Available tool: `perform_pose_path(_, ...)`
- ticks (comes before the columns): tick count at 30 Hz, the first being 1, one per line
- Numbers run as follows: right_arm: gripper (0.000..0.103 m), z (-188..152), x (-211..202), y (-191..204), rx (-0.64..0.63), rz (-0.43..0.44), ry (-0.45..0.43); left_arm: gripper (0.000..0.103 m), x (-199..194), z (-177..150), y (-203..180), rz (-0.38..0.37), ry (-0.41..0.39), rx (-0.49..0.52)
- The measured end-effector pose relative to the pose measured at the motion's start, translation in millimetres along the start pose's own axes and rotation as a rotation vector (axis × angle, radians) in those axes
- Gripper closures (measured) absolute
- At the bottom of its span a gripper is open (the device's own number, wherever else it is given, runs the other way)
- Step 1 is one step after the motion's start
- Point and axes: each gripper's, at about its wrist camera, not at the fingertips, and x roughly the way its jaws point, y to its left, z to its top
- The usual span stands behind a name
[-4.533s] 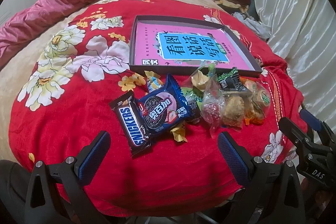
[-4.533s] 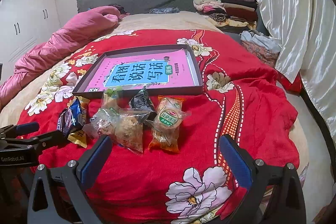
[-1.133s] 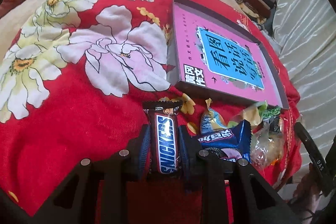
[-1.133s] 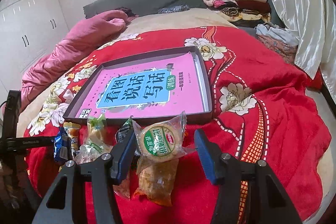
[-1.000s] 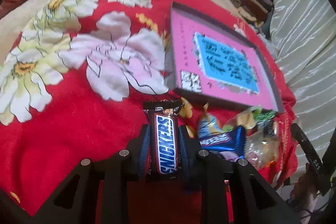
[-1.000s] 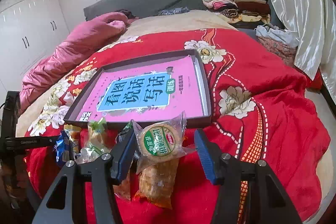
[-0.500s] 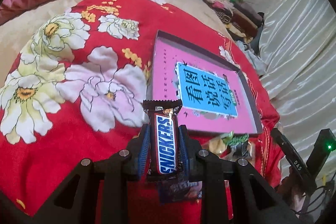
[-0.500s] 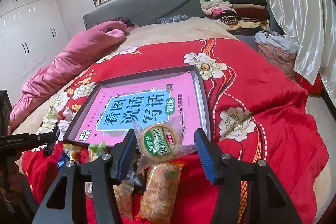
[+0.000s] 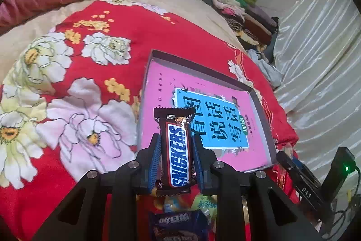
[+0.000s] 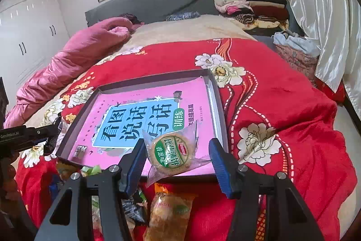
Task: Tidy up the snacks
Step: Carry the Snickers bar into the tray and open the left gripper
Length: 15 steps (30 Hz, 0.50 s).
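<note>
Both my grippers are clamped: left gripper (image 9: 176, 157) on the brown Snickers bar (image 9: 178, 150), long axis pointing toward the shallow grey tray's (image 9: 191, 64) near-left corner; right gripper (image 10: 176, 159) on the clear-wrapped round pastry (image 10: 171, 155).

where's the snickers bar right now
In the left wrist view the Snickers bar sits bottom centre, clamped upright between the left gripper pads, in front of the near-left corner of the pink-lined tray.
</note>
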Motion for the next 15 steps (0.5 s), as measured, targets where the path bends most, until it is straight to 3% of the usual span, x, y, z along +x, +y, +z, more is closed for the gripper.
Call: perform_pose_path(15,0.046,-4,37,-1,-0.013,-0.058,0.096,0.075,36,0,-7,0.019,0.071,0.088)
